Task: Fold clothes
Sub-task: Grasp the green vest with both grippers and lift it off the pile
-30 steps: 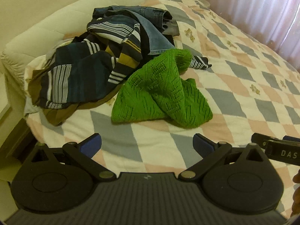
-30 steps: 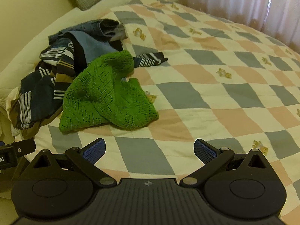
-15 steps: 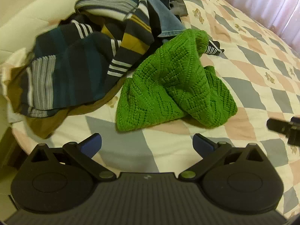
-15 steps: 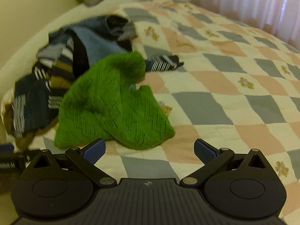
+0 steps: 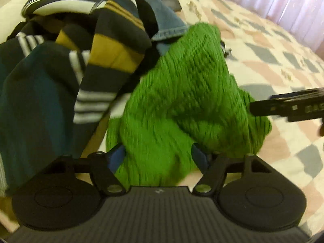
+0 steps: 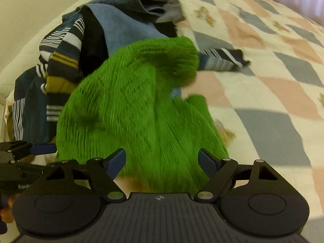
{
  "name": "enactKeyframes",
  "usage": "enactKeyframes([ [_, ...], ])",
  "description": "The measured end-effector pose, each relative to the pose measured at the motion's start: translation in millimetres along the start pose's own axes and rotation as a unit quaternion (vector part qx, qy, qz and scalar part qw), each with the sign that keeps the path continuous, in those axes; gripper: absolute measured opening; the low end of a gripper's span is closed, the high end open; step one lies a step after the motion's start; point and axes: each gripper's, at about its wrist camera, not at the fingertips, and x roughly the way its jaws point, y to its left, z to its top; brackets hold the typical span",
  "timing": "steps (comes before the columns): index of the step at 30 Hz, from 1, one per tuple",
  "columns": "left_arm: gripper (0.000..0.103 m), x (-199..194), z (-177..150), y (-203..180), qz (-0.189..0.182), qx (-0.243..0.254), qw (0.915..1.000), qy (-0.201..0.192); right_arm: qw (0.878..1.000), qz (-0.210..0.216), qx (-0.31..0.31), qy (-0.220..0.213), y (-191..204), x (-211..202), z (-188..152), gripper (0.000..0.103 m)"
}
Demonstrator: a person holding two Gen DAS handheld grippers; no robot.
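A crumpled green knit sweater lies on the checked quilt, against a pile of other clothes. My left gripper points down at its near left edge. Its jaws are closing with green fabric between them, and the pads do not clearly pinch it. My right gripper is over the sweater near its front hem. Its jaws are closing too, with fabric between them and a gap left. Each gripper shows in the other's view: the right gripper at the right, the left gripper at the left.
Behind and left of the sweater are a dark striped garment and blue denim. A striped sleeve sticks out to the right. The quilt stretches right towards pink curtains. A cream padded edge borders the left.
Both grippers have dropped and moved in on the green sweater, which now fills the views. Both pairs of jaws have narrowed from fully wide, and the sweater's edge now sits between them.
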Motion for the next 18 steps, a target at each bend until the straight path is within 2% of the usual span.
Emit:
enactKeyframes([
  [2, 0.065, 10.4, 5.8, 4.2, -0.012, -0.005, 0.9999, -0.002, 1.0, 0.018, -0.005, 0.002, 1.7, 16.6, 11.8, 0.081],
  [3, 0.057, 14.6, 7.5, 5.3, -0.015, -0.01, 0.9998, -0.003, 1.0, 0.029, -0.008, 0.007, 3.3, 25.3, 16.7, 0.081],
  [4, 0.049, 18.2, 7.5, 6.5, -0.021, -0.015, 0.9997, -0.002, 0.999, 0.043, -0.008, 0.012, 4.8, 33.5, 20.0, 0.081],
  [5, 0.026, 21.6, 7.2, 7.5, -0.026, -0.018, 0.9995, 0.002, 0.998, 0.057, -0.007, 0.018, 5.9, 41.1, 21.2, 0.08],
  [6, 0.017, 24.6, 6.7, 8.5, -0.031, -0.022, 0.9993, 0.006, 0.998, 0.064, -0.007, 0.028, 7.0, 49.5, 21.0, 0.077],
  [7, 0.017, 24.8, 5.5, 8.4, -0.034, -0.025, 0.9991, 0.006, 0.997, 0.067, -0.008, 0.041, 8.0, 57.9, 20.1, 0.066],
  [8, 0.016, 21.6, 3.7, 5.0, -0.034, -0.024, 0.9991, 0.005, 0.996, 0.071, -0.009, 0.053, 7.8, 64.7, 18.0, 0.03],
  [9, 0.015, 18.4, 1.9, 1.5, -0.033, -0.023, 0.9992, 0.003, 0.995, 0.076, -0.002, 0.061, 6.0, 68.5, 14.8, 0.019],
  [13, 0.013, -13.7, -5.7, -29.7, -0.048, 0.007, 0.9987, -0.016, 0.996, 0.087, 0.023, 0.025, -10.2, 37.3, -0.8, 0.014],
  [18, 0.013, -74.7, -31.9, -101.4, -0.099, 0.075, 0.9912, -0.046, 0.995, 0.071, 0.048, -0.056, -55.9, -64.6, -39.0, 0.014],
])
